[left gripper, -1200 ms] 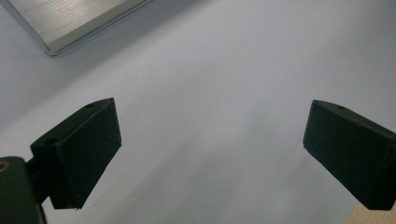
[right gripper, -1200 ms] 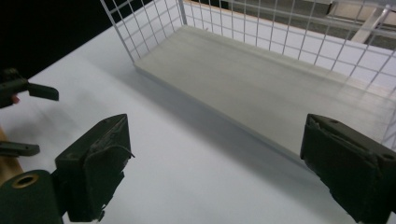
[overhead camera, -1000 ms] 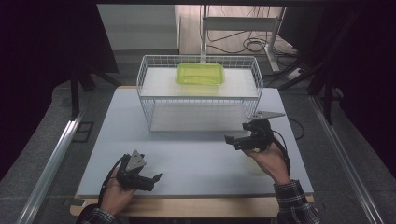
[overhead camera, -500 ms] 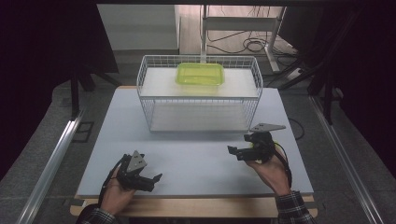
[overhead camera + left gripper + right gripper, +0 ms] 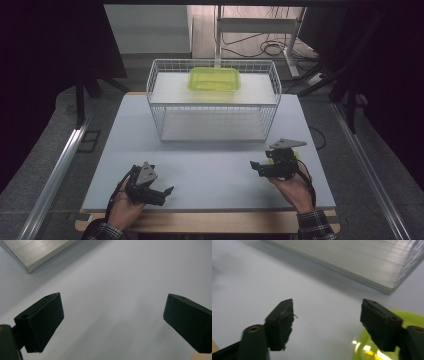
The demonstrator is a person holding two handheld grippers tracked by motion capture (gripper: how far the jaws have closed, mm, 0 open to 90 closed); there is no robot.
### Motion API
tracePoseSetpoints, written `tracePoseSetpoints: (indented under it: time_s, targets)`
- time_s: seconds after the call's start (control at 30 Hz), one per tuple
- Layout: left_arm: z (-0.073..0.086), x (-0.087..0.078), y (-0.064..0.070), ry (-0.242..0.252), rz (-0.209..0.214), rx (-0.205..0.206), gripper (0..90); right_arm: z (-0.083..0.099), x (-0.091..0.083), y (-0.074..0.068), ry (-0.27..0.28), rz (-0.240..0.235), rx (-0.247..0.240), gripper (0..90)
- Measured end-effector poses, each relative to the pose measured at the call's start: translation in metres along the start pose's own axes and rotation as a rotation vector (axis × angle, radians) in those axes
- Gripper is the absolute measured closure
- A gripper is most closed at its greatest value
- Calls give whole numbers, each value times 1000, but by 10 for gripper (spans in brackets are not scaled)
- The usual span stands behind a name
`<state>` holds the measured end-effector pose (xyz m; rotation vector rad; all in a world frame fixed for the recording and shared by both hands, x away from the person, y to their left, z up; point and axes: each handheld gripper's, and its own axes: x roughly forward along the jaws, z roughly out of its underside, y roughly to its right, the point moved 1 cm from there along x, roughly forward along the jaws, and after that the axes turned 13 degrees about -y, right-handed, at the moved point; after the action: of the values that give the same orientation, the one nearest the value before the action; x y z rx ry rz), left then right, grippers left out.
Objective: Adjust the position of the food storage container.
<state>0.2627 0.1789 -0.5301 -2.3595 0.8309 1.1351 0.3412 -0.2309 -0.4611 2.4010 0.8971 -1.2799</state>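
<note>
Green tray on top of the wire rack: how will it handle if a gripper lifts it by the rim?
The green tray looks like thin translucent plastic, so probably light and a bit flexible at the rim. Its glossy surface may be slippery. Being shallow and flat on the wire rack, it seems unlikely to tip or roll.

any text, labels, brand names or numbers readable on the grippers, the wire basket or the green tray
None: no readable text in any view.
White wire basket: plain, no label.
Translucent yellow-green plastic tray on top of the basket: no print seen.
Left gripper and right gripper, both with black fingers: no markings visible.
Round yellow-green plastic object by the right gripper: no print legible.
</note>
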Motion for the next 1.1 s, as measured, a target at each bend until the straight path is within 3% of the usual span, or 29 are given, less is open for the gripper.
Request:
tracePoseSetpoints:
  time_s: [0.07,0.17,0.2,0.23,0.33,0.37,0.4,0.47,0.67,0.7,0.83,1.1]
  targets:
    - [0,0,0,-1,-1,1,28,1,-1,2,2,17,3,376]
    - [0,0,0,-2,-1,1,28,4,-4,7,-22,50,-2,569]
    - [0,0,0,-2,-1,1,28,4,-4,7,-22,50,-2,569]
    - [0,0,0,-2,-2,1,28,6,-5,11,-40,53,-7,680]
    - [0,1,0,-4,-2,2,28,8,-9,17,-42,62,7,794]
    - [0,1,0,-4,-3,2,28,8,-9,17,-42,62,7,794]
    - [0,1,0,-4,-3,2,28,9,-13,23,-35,77,20,870]
    - [0,1,0,-4,-4,2,28,9,-14,25,-34,82,22,884]
    - [0,1,0,-6,-5,4,28,17,-27,48,-17,149,84,892]
    - [0,1,0,-7,-6,4,29,21,-32,59,-8,170,111,893]
    - [0,1,1,-10,-6,4,29,28,-39,75,2,207,151,893]
    - [0,2,1,-15,-10,6,29,44,-38,97,-29,269,203,892]
